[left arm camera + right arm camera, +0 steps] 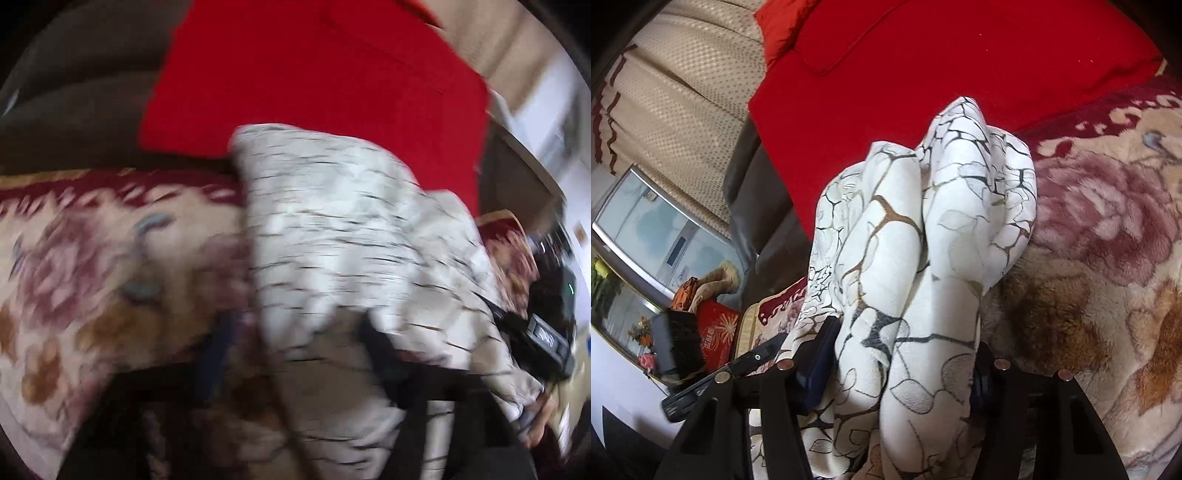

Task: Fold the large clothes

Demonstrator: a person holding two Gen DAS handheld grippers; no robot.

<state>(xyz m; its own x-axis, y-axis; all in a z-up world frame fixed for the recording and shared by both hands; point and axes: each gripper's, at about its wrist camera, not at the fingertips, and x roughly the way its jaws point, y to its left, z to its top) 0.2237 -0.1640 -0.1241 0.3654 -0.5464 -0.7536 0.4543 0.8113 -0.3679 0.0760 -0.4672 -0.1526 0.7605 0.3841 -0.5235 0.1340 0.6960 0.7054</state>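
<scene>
A white garment (pixel 916 258) printed with black and brown vein lines is bunched up over a floral blanket (pixel 1108 258). My right gripper (pixel 901 376) is shut on a thick bundle of the garment, which fills the space between its fingers (pixel 816 376). In the blurred left wrist view the same garment (pixel 351 236) drapes over my left gripper (pixel 295 354), and cloth lies between its dark fingers (pixel 384 354). The right gripper's body (pixel 546 332) shows at the right edge there, close by.
A red sheet (pixel 923 92) with a red pillow (pixel 834 40) lies behind the garment. A beige curtain (pixel 676 110), a grey appliance (pixel 657 229) and a cluttered shelf with a red box (pixel 716 325) stand at the left, beyond the bed's dark edge (pixel 757 206).
</scene>
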